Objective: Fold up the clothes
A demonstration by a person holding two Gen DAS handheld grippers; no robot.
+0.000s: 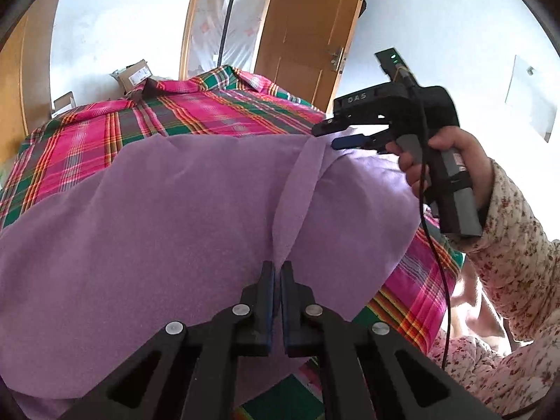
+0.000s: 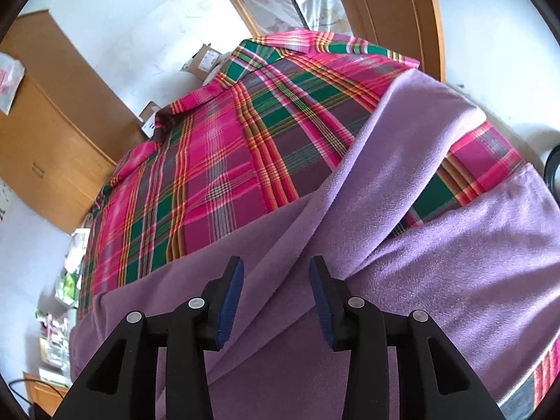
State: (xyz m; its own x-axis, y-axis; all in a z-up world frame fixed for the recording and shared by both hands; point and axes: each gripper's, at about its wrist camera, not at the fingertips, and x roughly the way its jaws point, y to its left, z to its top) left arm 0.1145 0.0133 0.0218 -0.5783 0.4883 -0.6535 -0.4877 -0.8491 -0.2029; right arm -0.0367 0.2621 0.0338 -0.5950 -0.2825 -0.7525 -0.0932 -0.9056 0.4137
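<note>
A lilac fleece garment (image 1: 157, 210) lies spread over a pink and green plaid bedspread (image 1: 175, 112). A raised crease runs along it from my left gripper (image 1: 278, 269) to the far edge. The left fingers are shut on the near end of that crease. My right gripper (image 1: 325, 136), held by a hand in a floral sleeve (image 1: 518, 245), hovers at the crease's far end with its jaws apart. In the right wrist view the right gripper (image 2: 276, 280) stands open over the garment (image 2: 455, 280), a fold passing between the fingers without being pinched.
A wooden door (image 1: 308, 28) stands beyond the bed. Cardboard boxes (image 1: 134, 75) sit at the bed's far side. A wooden cabinet (image 2: 45, 122) is at the left, with clutter (image 2: 59, 297) on the floor beside the bed. Plaid bedspread (image 2: 210, 157) lies bare past the garment.
</note>
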